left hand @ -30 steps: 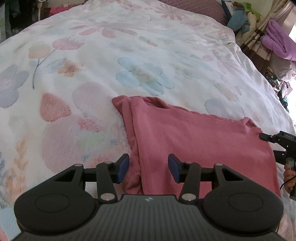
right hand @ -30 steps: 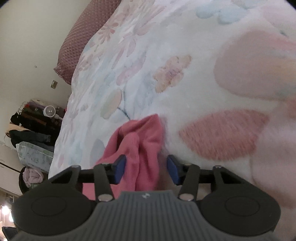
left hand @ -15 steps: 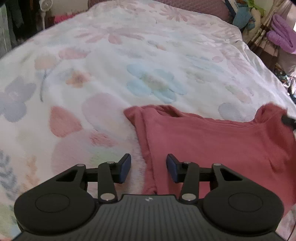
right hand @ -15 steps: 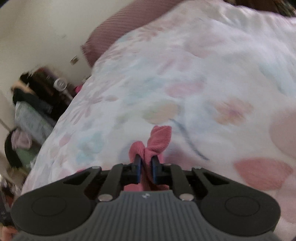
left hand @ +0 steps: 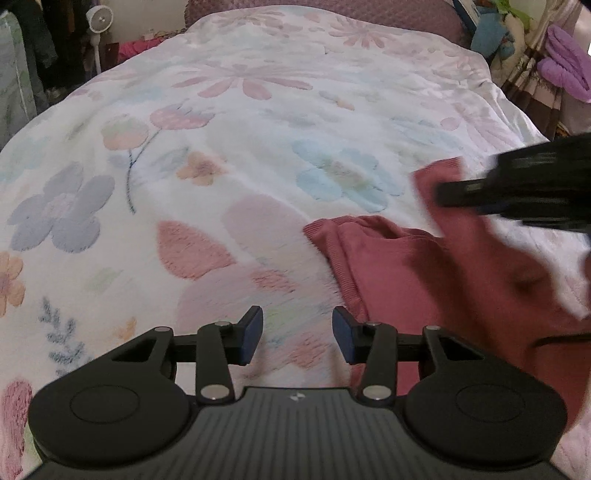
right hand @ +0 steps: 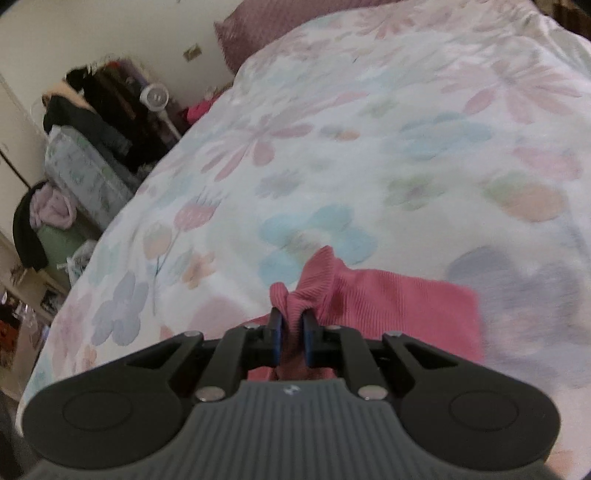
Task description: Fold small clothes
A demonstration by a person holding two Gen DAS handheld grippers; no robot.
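On the white fleece bedspread (left hand: pixel 258 155) printed with pastel flowers lies the small pink ribbed-knit garment (left hand: pixel 417 280), spread toward my right side. My left gripper (left hand: pixel 297 334) hangs just above the blanket with its blue-padded fingers (left hand: pixel 251 332) wide apart and nothing between them; the garment's ribbed left edge runs just beside the right-hand finger, and I cannot tell whether it touches. My right gripper (right hand: pixel 291 338) has its blue pads (right hand: pixel 275 341) pressed together on a bunched corner of the same pink garment (right hand: pixel 391 306), the cloth puckering up out of the pinch and lifted off the bed, while the flat remainder spreads to the right below it. From the left camera, that right gripper (left hand: pixel 517 188) shows as a dark blurred shape at the right edge, holding the raised pink corner above the rest of the fabric. At the head of the bed sits a mauve quilted pillow (left hand: pixel 332 9). Off the left side stand a small white fan (right hand: pixel 155 96) and dark clothes piled on a rack (right hand: pixel 99 107).
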